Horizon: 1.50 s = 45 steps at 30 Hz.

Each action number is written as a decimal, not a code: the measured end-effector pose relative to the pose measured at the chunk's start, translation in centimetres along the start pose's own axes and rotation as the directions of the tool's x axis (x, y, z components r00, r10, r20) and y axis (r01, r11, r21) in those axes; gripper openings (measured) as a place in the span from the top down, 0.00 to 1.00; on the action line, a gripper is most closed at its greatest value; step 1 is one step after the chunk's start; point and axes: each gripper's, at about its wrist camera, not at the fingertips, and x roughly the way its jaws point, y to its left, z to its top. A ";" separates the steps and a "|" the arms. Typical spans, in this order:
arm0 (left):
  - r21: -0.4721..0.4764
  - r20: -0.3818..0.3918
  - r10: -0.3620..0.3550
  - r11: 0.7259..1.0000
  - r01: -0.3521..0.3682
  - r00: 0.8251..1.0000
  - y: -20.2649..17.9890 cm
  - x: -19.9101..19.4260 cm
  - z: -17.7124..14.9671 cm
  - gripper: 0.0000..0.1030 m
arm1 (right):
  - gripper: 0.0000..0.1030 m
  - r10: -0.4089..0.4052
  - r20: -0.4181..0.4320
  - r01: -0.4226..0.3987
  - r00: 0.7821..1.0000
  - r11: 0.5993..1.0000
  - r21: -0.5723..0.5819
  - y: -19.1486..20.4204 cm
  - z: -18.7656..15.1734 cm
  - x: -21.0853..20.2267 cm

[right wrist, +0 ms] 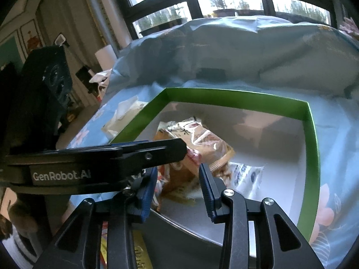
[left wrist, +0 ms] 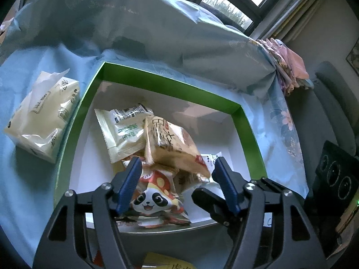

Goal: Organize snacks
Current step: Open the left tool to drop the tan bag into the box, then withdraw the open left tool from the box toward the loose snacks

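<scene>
- A pale blue flowered cloth (left wrist: 157, 44) covers the surface under a window.
- Left gripper (left wrist: 177, 168): jaws apart, nothing clamped, over the panda packet (left wrist: 154, 192).
- Right gripper (right wrist: 178, 179): jaws apart (empty).
- Snacks lie inside the green-rimmed box (left wrist: 170, 80); tissue pack (left wrist: 44, 121) beside it.

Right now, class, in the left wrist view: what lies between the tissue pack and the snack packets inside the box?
The green box wall stands between the tissue pack and the snack packets, then bare white floor.
</scene>
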 end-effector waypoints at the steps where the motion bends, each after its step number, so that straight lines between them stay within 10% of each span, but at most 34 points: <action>1: 0.002 0.002 0.003 1.000 -0.003 1.000 -0.1 0.0 0.0 0.31 | 0.61 -0.002 0.002 0.002 1.000 1.000 -0.002 0.0 0.0 -0.1; 16: 0.022 0.049 0.084 0.996 -0.085 0.995 0.0 -1.2 0.2 0.19 | 0.37 -0.047 0.040 0.046 0.998 0.998 0.036 -0.3 0.5 -0.9; 45: 0.084 0.157 0.227 0.966 -0.243 0.961 -1.1 -4.4 -1.3 0.00 | 0.34 -0.147 0.082 0.137 0.986 0.984 0.113 -1.8 0.4 -3.3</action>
